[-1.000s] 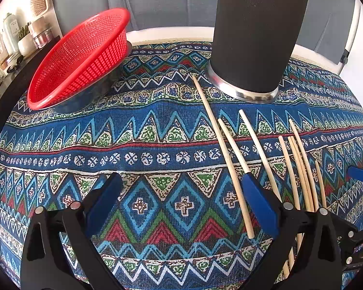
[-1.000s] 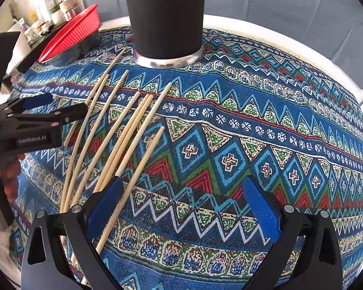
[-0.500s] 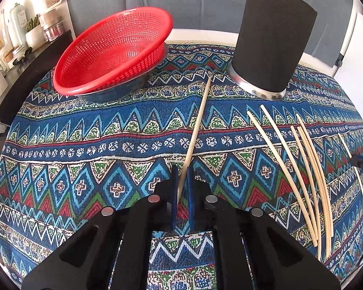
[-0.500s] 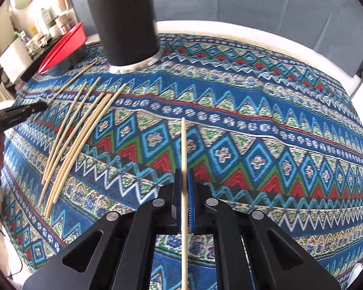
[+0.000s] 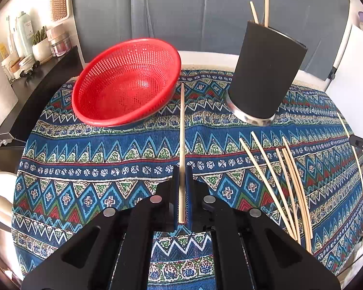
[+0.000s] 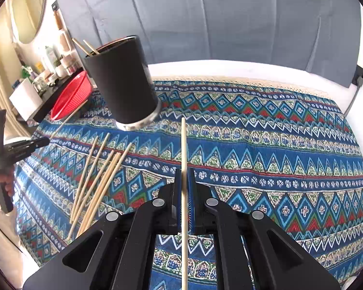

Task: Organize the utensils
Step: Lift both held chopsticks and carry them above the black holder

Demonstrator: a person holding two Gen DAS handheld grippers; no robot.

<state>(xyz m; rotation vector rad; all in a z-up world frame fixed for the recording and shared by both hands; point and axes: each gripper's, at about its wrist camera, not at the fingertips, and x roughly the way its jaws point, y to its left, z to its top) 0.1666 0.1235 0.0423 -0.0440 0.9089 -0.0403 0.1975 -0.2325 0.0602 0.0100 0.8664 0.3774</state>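
Note:
My left gripper (image 5: 181,169) is shut on a wooden chopstick (image 5: 182,130) that points forward above the patterned cloth. My right gripper (image 6: 184,171) is shut on another chopstick (image 6: 184,145), also held above the cloth. A black cylindrical holder (image 5: 263,77) stands at the back right in the left wrist view and holds two chopsticks (image 5: 266,12); it shows at the left in the right wrist view (image 6: 123,84). Several loose chopsticks (image 5: 285,181) lie on the cloth, also in the right wrist view (image 6: 99,176). The left gripper shows at the left edge of the right wrist view (image 6: 46,141).
A red mesh basket (image 5: 125,84) sits tilted at the back left of the table. A dark shelf (image 5: 43,84) with bottles and jars runs along the left. The table's white rim (image 6: 254,70) and a grey sofa lie behind.
Both grippers went from open on the table to shut on a chopstick each, then rose and pulled back. The holder now looks farther away.

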